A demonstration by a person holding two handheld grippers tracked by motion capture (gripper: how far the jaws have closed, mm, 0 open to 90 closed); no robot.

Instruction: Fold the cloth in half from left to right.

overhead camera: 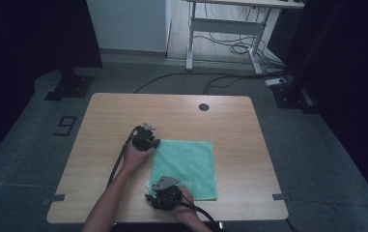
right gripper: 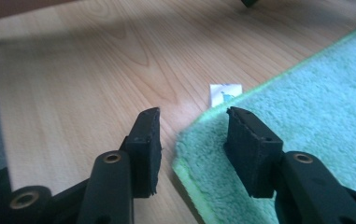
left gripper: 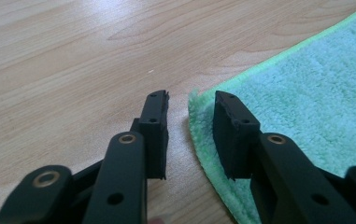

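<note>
While both hands rest low on the bench point(overhead camera: 104, 121), a green towel point(overhead camera: 186, 166) lies flat on the wood, a little toward the person's side of the middle and slightly right of centre. Its pile looks soft and its edges are bound in a lighter green.

Seen from the high view, the left tongs point(overhead camera: 153, 143) sit at the towel's far left corner, held by the left hand point(overhead camera: 134, 155), whose forearm comes in from the bottom edge. The right tongs point(overhead camera: 153, 193) sit at the near left corner, held by the right hand point(overhead camera: 186, 203). A black cable trails from each.

From the left gripper view, the left tongs point(left gripper: 190, 133) stand apart and straddle the towel point(left gripper: 316, 102) at its corner: one jaw is over bare wood just beside the hem, the other over the cloth. Neither pad presses on the fabric.

From the right gripper view, the right tongs point(right gripper: 192, 149) also stand apart around a corner of the towel point(right gripper: 325, 102), one jaw over the wood and one over the pile, with the hem between them and nothing clamped. A small white label point(right gripper: 224, 92) pokes out from under the towel's edge just beyond that corner.

Beyond the bench, a dark round grommet point(overhead camera: 204, 107) is set near its far edge, and a white desk frame point(overhead camera: 225, 34) stands on the grey floor with cables beneath it.
</note>
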